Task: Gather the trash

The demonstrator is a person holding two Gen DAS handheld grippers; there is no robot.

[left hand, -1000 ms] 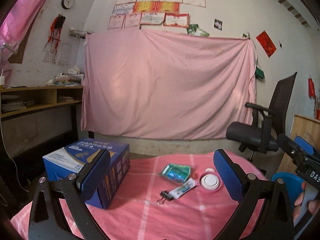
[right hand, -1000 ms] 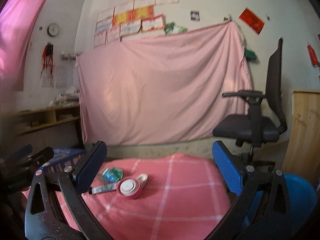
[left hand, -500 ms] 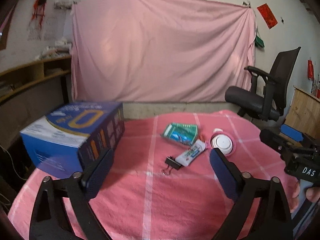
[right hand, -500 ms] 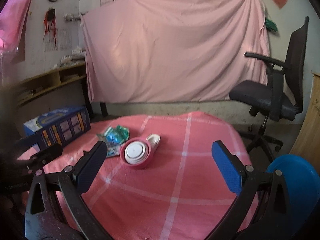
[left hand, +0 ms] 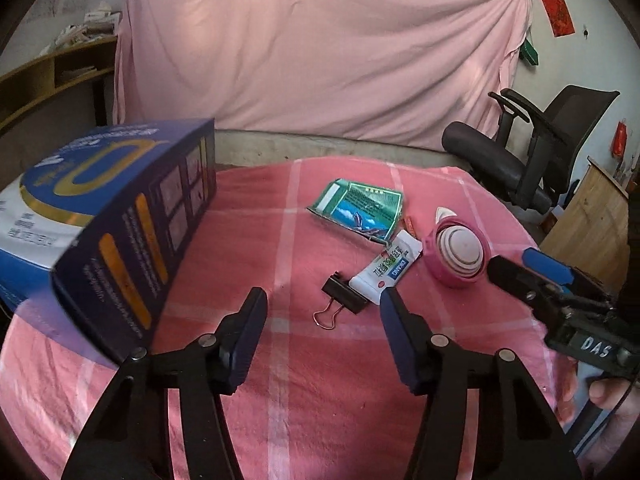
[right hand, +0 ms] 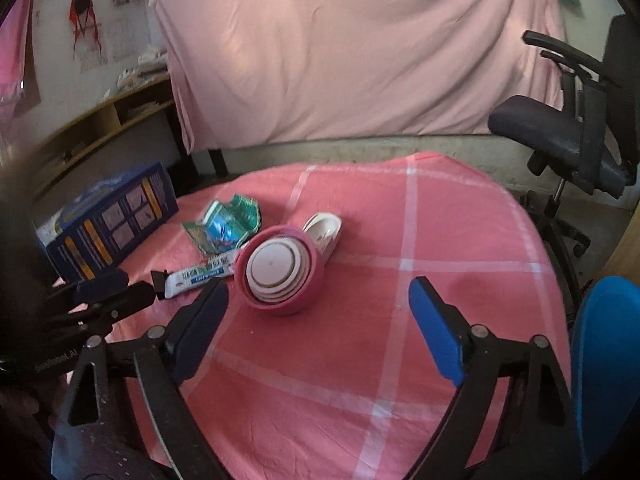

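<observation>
Hovering above the pink checked tablecloth (left hand: 280,360), the left gripper (left hand: 324,312) has its jaws spread apart and empty, a black binder clip (left hand: 342,298) lying just ahead between the fingertips. The clip grips the near end of a white squeezed tube (left hand: 390,266). Beyond the tube, toward the far edge of the table, lies a crumpled green wrapper (left hand: 360,210). Just beside the tube on the right sits a pink collapsed cup (right hand: 280,270), with a white lid (right hand: 324,230) touching its far side. The right gripper (right hand: 316,316) hangs near the cup, jaws wide and holding nothing. A blue box (left hand: 104,200) stands at the table's left edge. An office chair (right hand: 576,136) stands off the far right corner.
</observation>
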